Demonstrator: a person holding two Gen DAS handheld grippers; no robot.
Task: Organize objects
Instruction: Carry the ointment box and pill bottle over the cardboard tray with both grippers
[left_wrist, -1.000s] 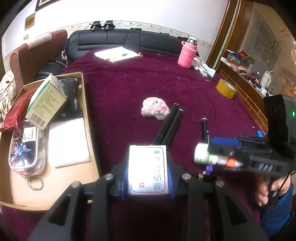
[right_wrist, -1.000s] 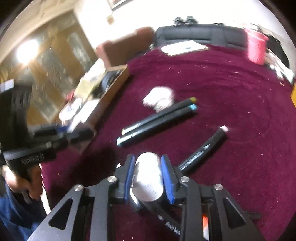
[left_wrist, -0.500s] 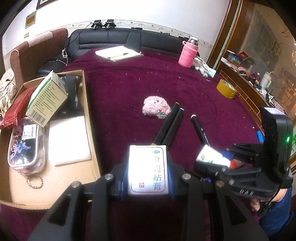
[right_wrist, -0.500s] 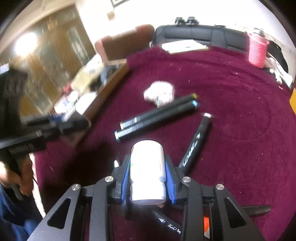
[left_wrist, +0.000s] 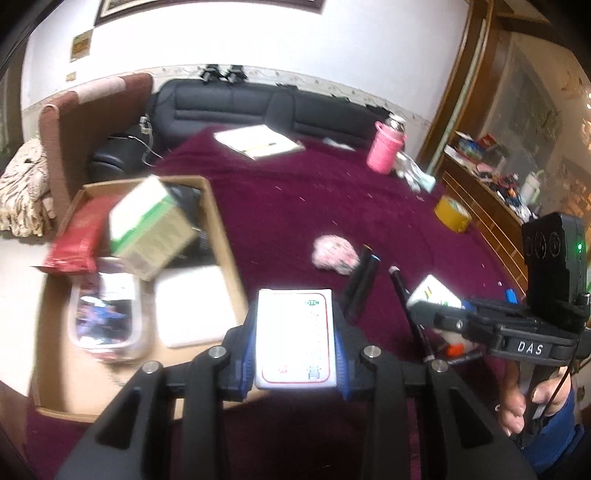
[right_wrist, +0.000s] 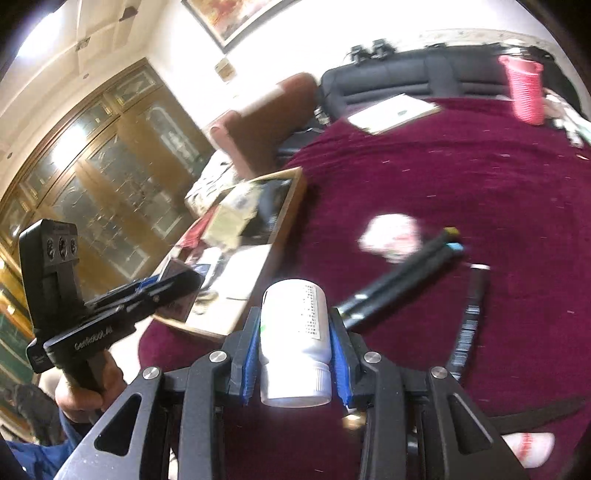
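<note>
My left gripper (left_wrist: 294, 350) is shut on a flat white carton (left_wrist: 295, 325) with a red border and printed characters, held above the maroon tablecloth beside the cardboard box (left_wrist: 221, 236). My right gripper (right_wrist: 295, 354) is shut on a white plastic bottle (right_wrist: 295, 317), cap toward the camera. In the left wrist view that bottle (left_wrist: 434, 295) shows at the right, in the right gripper (left_wrist: 443, 310). Two black markers (left_wrist: 364, 280) lie side by side on the cloth, a third marker (left_wrist: 400, 291) next to them.
The cardboard box holds a green-and-white carton (left_wrist: 151, 229), a red packet (left_wrist: 79, 236), a clear pouch (left_wrist: 105, 314) and a white pad (left_wrist: 194, 306). A pink fluffy item (left_wrist: 336, 254), pink bottle (left_wrist: 386, 151), yellow tape roll (left_wrist: 452, 214) and notebook (left_wrist: 258, 142) lie on the cloth.
Both grippers have risen with their loads and both views have tilted up. The right gripper has rolled and now faces more toward the cardboard box. Both holds are unchanged.
</note>
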